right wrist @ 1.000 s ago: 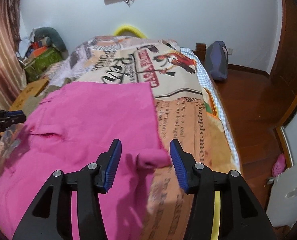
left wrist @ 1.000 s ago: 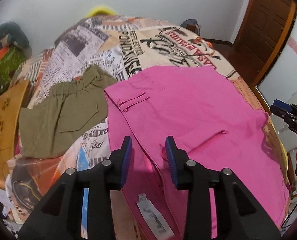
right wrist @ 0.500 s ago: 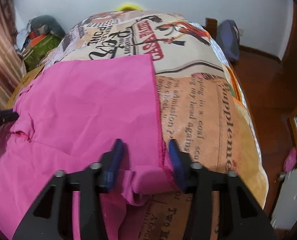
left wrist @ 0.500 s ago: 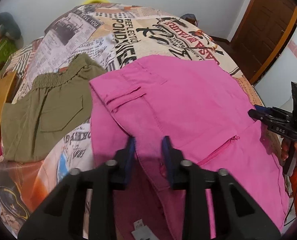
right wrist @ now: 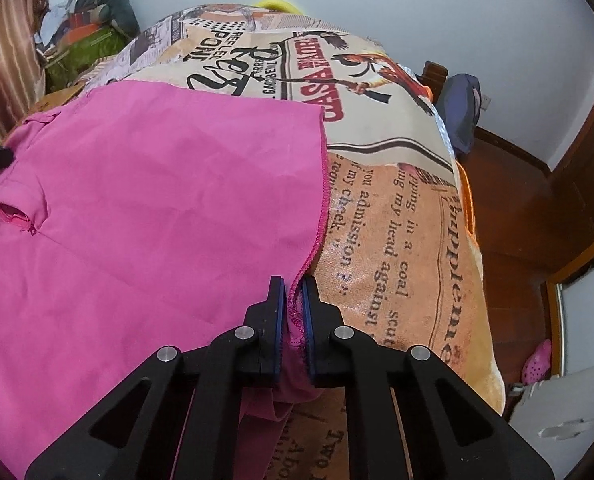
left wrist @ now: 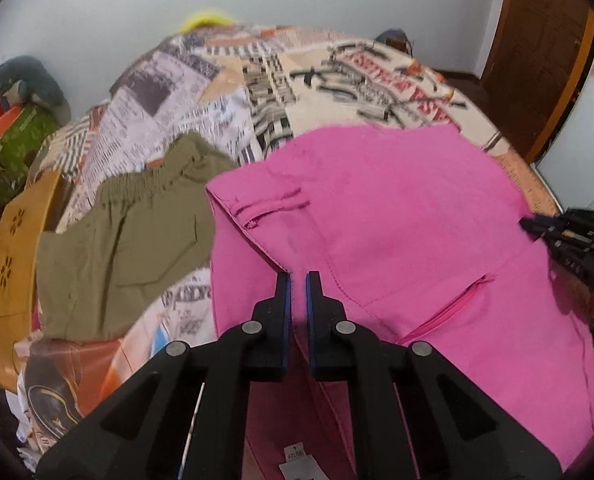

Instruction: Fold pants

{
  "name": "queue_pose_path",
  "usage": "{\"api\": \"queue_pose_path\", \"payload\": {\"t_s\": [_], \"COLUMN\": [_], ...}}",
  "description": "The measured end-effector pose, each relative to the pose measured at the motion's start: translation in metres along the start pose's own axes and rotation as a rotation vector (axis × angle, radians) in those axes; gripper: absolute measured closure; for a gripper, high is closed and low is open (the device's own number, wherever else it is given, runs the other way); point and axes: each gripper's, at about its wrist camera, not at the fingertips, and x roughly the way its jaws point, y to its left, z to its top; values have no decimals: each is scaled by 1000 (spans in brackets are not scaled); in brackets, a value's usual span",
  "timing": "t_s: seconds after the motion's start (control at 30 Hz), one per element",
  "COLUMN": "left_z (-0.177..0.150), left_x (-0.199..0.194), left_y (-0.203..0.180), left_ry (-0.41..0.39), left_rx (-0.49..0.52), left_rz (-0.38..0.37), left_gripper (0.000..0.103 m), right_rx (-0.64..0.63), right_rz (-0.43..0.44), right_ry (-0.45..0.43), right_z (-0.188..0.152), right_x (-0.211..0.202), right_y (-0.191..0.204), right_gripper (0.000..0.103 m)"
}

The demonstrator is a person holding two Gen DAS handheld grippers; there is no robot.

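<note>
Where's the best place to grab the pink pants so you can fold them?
Probably by the near edge, from the bedside. The pink pants lie flat, so only the edges offer cloth to pinch. The left hand-held gripper is shut on the waist edge, the right hand-held gripper on the stitched hem corner.
</note>
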Motion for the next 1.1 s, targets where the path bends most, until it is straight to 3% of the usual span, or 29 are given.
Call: {"api": "queue_pose_path", "payload": {"t_s": [0.1,0.23,0.33,0.4,0.57,0.83,1.1], "left_z": [-3,-1,3,9,30,55,59], "left_x": [3,-17,-31,-37,-33,6,44], "left_y": [3,12,19,26,46,66,74], "left_ry": [18,-4,-36,-54,-61,-30,29], "left_rx": [-4,-28,-25,-27,-38,-64,-80], "left_rz": [-14,-40,-17,0,13,-27,-83], "left_gripper": [94,83,69,65,65,61,55], "right_rx": [23,49,72,78,82,65,58], "right_rz": [14,9,19,14,48,49,83], "right_ry": [18,-1,-58,-106,-150,-128,-62], "right_z": [4,8,14,22,46,81,106], "right_x": [-3,-21,-40,-52,-60,-21,35], "right_y": [-2,-7,-12,-14,-15,-17,-26], "right_gripper": [94,89,73,65,64,64,64]}}
